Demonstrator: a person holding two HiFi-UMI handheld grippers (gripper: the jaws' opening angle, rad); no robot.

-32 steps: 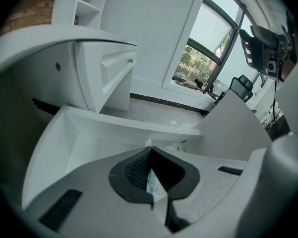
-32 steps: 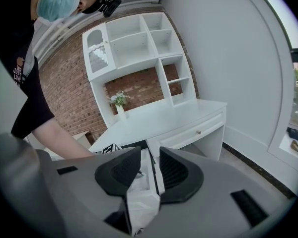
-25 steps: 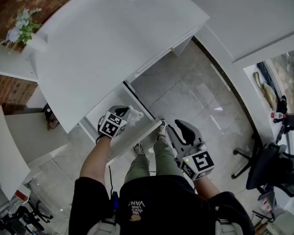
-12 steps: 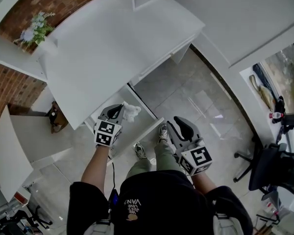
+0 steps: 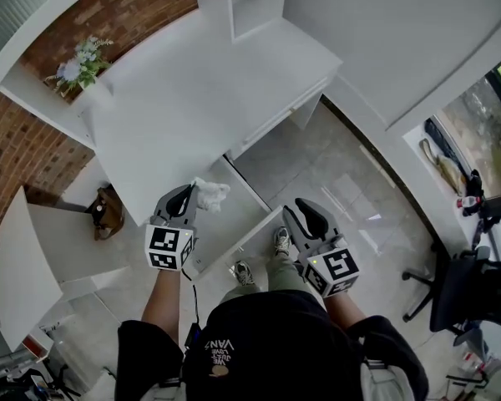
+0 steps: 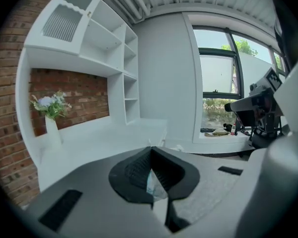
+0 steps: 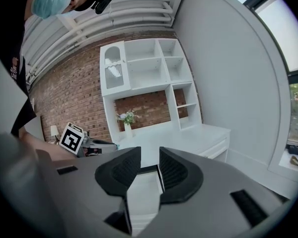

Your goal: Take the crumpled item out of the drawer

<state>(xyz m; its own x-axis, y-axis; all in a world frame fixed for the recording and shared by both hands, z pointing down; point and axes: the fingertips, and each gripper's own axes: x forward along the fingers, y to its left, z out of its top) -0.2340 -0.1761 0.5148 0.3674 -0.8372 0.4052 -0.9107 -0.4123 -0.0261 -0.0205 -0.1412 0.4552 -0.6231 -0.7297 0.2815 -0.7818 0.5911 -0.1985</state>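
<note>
Rough red brick wall backs a smooth white bench with square-cornered open shelving, and glossy grey stone tiles cover the floor. A slim white vase of pale flowers stands at the bench's far corner, well ahead and left of the left hand-held gripper. That gripper's dark ribbed jaws are pressed together, pinching the crumpled item, a soft, wrinkled white wad that bulges out just beyond the jaw tips; in the left gripper view only a pale sliver of it shows in the seam between the pads. Held up in the grip, the wad is seen in the head view over the far end of the open drawer, a flat-bottomed white box pulled out from under the bench edge. To the right and nearer the person, the right hand-held gripper has its jaws a little spread with nothing between them; through the gap the drawer's pale floor shows.
</note>
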